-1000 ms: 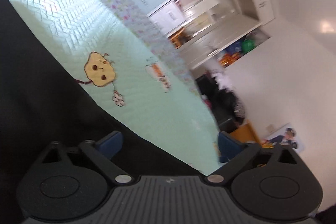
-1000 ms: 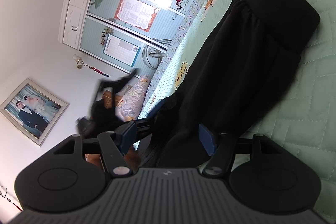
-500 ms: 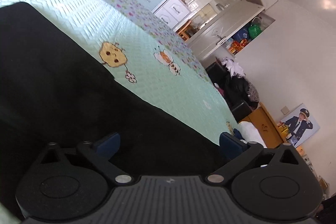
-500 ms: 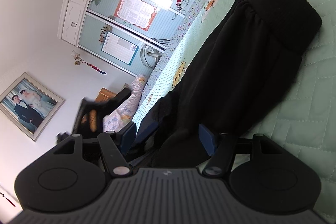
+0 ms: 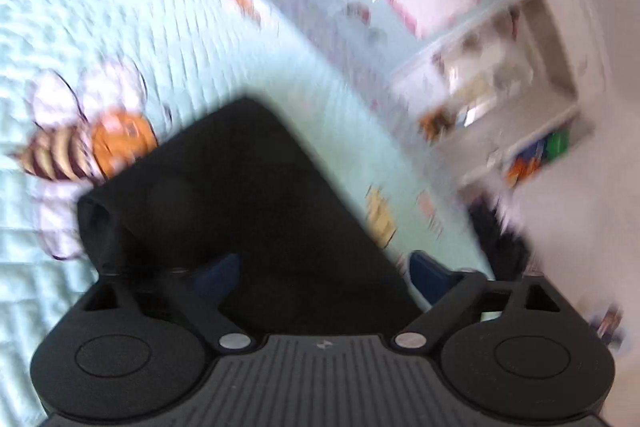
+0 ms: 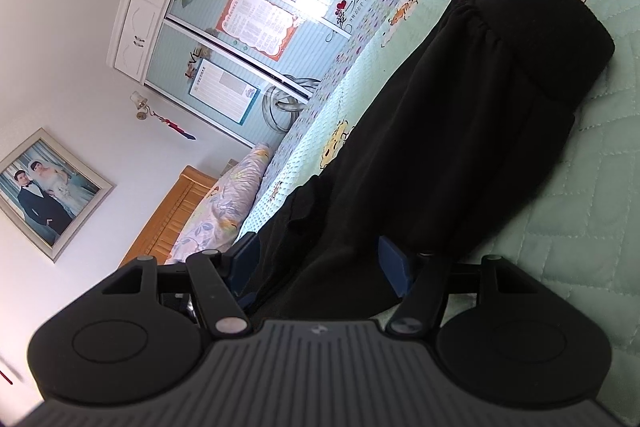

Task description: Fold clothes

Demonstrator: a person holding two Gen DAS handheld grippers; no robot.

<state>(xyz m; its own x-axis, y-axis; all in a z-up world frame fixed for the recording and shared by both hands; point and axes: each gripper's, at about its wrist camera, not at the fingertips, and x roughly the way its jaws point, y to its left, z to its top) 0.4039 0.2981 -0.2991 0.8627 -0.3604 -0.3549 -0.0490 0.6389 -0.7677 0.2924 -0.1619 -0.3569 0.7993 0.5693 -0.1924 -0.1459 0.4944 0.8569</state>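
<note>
Black trousers lay lengthwise away from my right tongs, elastic waistband farthest, on the bed. Only my blurred left view showed a bee print. Both right and left tongs gaped around cloth.

Right tool: black garment fills the gap between its fingers and runs ahead. Bare quilt to its right. Pillow and headboard to its left.

Left tool: garment ahead, quilt beyond; view blurred.

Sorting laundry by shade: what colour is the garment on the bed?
Plain black garment; the right wrist view shows it best.
</note>
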